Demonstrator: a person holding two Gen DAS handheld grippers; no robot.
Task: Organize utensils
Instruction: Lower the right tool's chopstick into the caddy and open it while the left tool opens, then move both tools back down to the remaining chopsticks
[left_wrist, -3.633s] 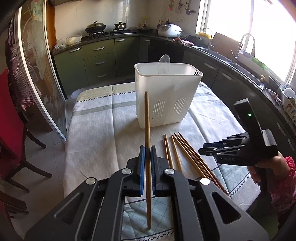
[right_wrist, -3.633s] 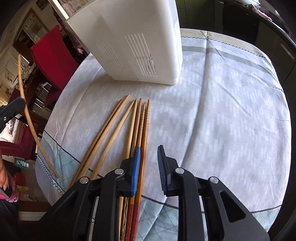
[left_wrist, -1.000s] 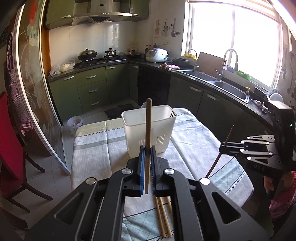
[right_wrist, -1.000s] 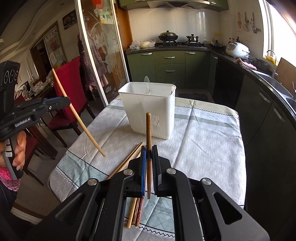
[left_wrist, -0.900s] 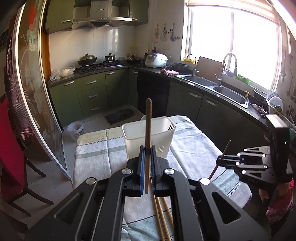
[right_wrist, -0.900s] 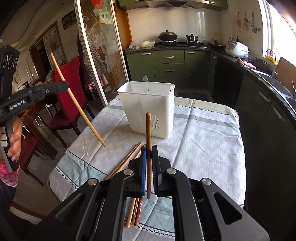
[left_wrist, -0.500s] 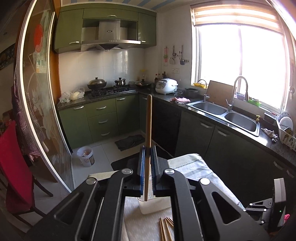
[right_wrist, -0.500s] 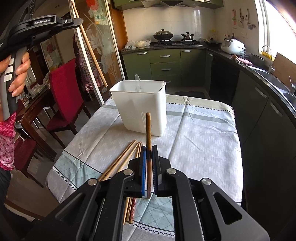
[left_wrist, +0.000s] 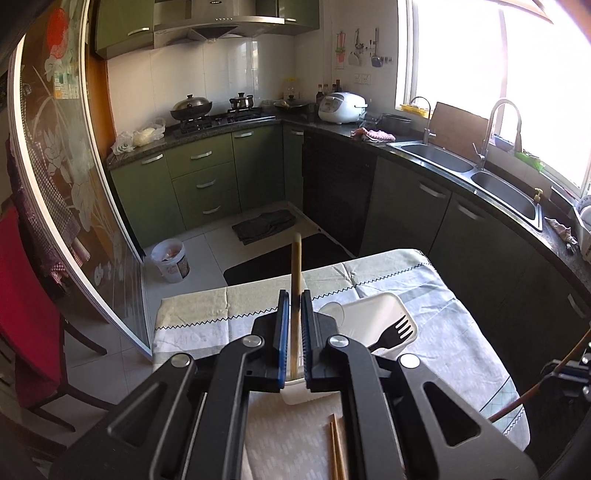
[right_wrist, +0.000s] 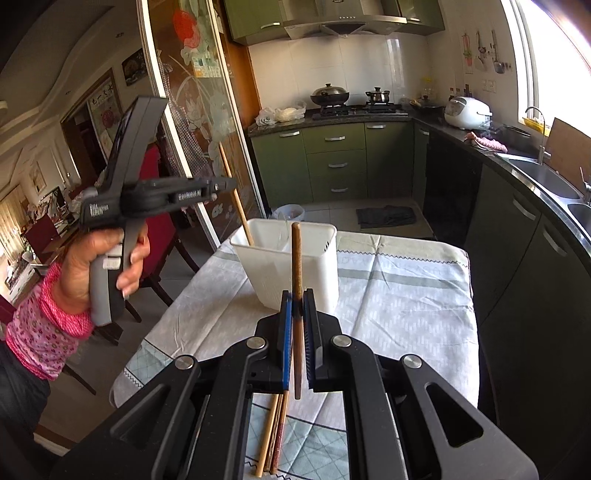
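White plastic holder (right_wrist: 291, 266) sits on the desk (right_wrist: 399, 295). Left gripper (right_wrist: 221, 186) clamped on a pale chopstick (right_wrist: 236, 201), tip inside the holder. Right gripper (right_wrist: 297, 343) clamped on a darker chopstick (right_wrist: 296, 258), near-upright; spare chopsticks (right_wrist: 273, 428) on the cloth.

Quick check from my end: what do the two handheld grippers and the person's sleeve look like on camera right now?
Both grippers are black plastic with silver pivot screws and blue ribbed pads lining the jaws. Seen from the right wrist view, the left gripper has a pistol-style handle with a grey grip, white lettering on its side and a flat black block rising from the top. The left hand comes out of a pink floral sleeve. No cables show.
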